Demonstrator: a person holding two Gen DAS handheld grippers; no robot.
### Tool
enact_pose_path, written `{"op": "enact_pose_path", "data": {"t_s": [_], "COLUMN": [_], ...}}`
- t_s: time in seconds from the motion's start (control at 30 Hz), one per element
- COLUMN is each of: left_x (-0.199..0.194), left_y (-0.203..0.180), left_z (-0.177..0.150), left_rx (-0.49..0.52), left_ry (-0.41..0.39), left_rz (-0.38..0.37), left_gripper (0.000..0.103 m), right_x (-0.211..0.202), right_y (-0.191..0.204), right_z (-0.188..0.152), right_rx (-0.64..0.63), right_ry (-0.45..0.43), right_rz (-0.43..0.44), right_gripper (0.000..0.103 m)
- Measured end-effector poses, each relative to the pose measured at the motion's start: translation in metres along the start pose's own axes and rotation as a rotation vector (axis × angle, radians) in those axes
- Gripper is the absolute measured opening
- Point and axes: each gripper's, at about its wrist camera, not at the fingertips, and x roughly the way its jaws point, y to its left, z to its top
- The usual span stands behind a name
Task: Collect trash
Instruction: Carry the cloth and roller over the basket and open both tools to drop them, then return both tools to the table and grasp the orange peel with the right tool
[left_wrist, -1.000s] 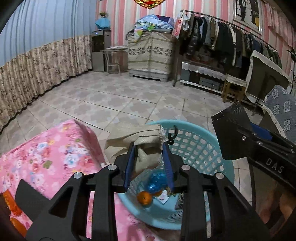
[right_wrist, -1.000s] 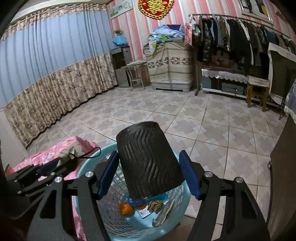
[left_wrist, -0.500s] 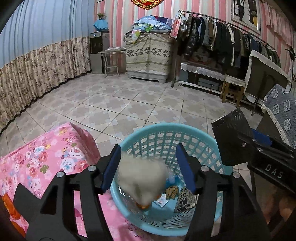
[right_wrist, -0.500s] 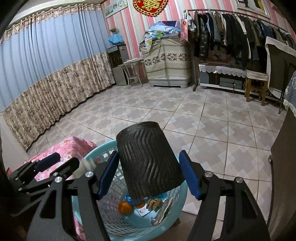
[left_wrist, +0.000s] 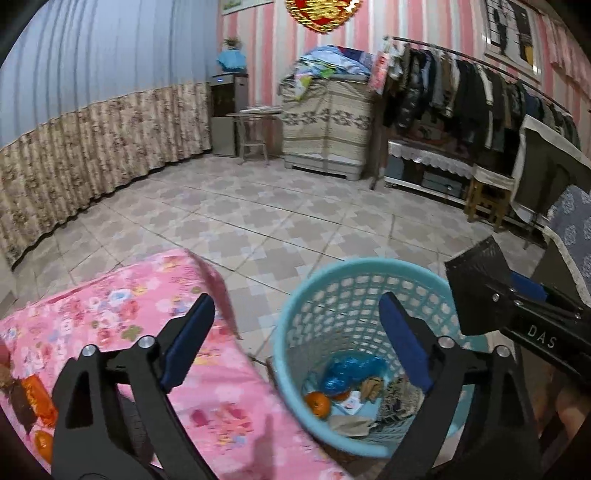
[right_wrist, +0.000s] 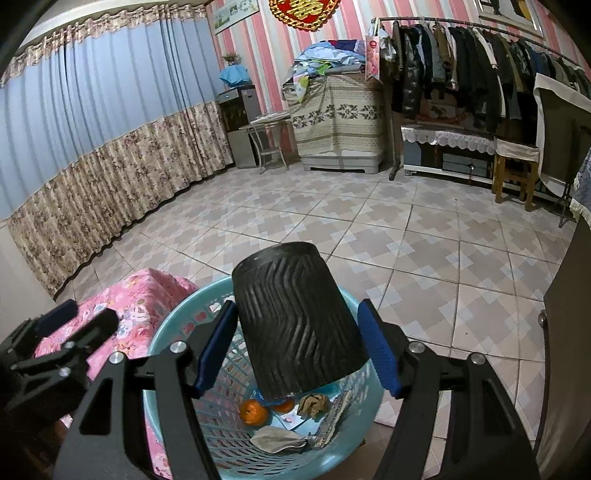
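1. Left claw (left_wrist: 295, 332): spread wide, nothing between its blue pads. It hangs over the gap between the pink floral surface (left_wrist: 122, 295) and the basket (left_wrist: 354, 269).
2. Right claw (right_wrist: 295, 347): holding a black ribbed cup (right_wrist: 295, 317) upside down, tilted, right over the basket (right_wrist: 173, 332). The pads sit at the cup's sides; the left one touches, right-side contact unclear.
3. Basket: light blue mesh, on the tile floor just beside the pink surface.
4. Trash in the basket: crumpled beige cloth (right_wrist: 277, 439), orange (right_wrist: 253, 411), a second orange partly hidden behind the cup, brown wad (right_wrist: 314, 404), blue plastic bag (left_wrist: 351, 371), paper scraps.
5. On the surface, left edge of the left view: an orange wrapper (left_wrist: 37, 395) and another orange (left_wrist: 42, 443).
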Motion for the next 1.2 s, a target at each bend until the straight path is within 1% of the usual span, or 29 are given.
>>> {"op": "enact_pose_path", "data": {"t_s": [0.03, 0.1, 0.23, 0.3, 0.33, 0.37, 0.4, 0.43, 0.5, 0.57, 0.7, 0.83, 0.97, 1.1, 1.2], "left_x": [-0.001, -0.004, -0.006, -0.008, -0.009, -0.011, -0.012, -0.014, -0.02, -0.027, -0.048, -0.072, -0.098, -0.128, -0.15], "left_y": [0.007, 0.019, 0.039, 0.048, 0.051, 0.056, 0.058, 0.061, 0.069, 0.077, 0.101, 0.132, 0.173, 0.22, 0.253], "left_z": [0.0, 0.0, -0.003, -0.005, -0.007, -0.008, -0.01, -0.011, -0.015, -0.019, -0.03, -0.044, -0.059, -0.081, -0.098], "left_rx": [-0.013, -0.037, -0.07, -0.082, -0.083, -0.084, -0.084, -0.084, -0.082, -0.088, -0.098, -0.124, -0.156, -0.163, -0.165], "left_ry": [-0.001, -0.004, 0.0, 0.004, 0.006, 0.006, 0.005, 0.005, 0.001, -0.004, -0.007, -0.011, -0.001, 0.013, 0.024], "left_rz": [0.014, 0.042, 0.081, 0.085, 0.088, 0.095, 0.1, 0.107, 0.125, 0.139, 0.174, 0.217, 0.268, 0.351, 0.423], "left_gripper": [0.093, 0.096, 0.098, 0.098, 0.098, 0.098, 0.098, 0.098, 0.098, 0.098, 0.098, 0.098, 0.098, 0.098, 0.098], "right_x": [0.001, 0.004, 0.005, 0.005, 0.004, 0.003, 0.001, 0.0, -0.003, -0.006, -0.009, -0.019, -0.027, -0.037, -0.045], "right_y": [0.004, 0.012, 0.028, 0.034, 0.039, 0.041, 0.045, 0.047, 0.056, 0.062, 0.074, 0.102, 0.14, 0.182, 0.22], "right_z": [-0.003, -0.007, -0.006, -0.006, -0.009, -0.01, -0.011, -0.011, -0.012, -0.011, -0.009, -0.014, -0.022, -0.04, -0.06], "right_rx": [-0.005, -0.019, -0.037, -0.046, -0.051, -0.053, -0.057, -0.063, -0.089, -0.107, -0.127, -0.138, -0.202, -0.248, -0.281], "right_ry": [0.002, 0.003, -0.005, -0.018, -0.022, -0.026, -0.036, -0.04, -0.042, -0.045, -0.036, -0.039, -0.038, -0.021, 0.011], "right_rz": [0.004, 0.007, 0.021, 0.018, 0.026, 0.022, 0.01, 0.006, -0.017, -0.036, -0.033, 0.02, 0.078, 0.161, 0.241], "right_gripper": [0.067, 0.067, 0.067, 0.068, 0.07, 0.075, 0.085, 0.087, 0.088, 0.091, 0.091, 0.091, 0.091, 0.091, 0.091]}}
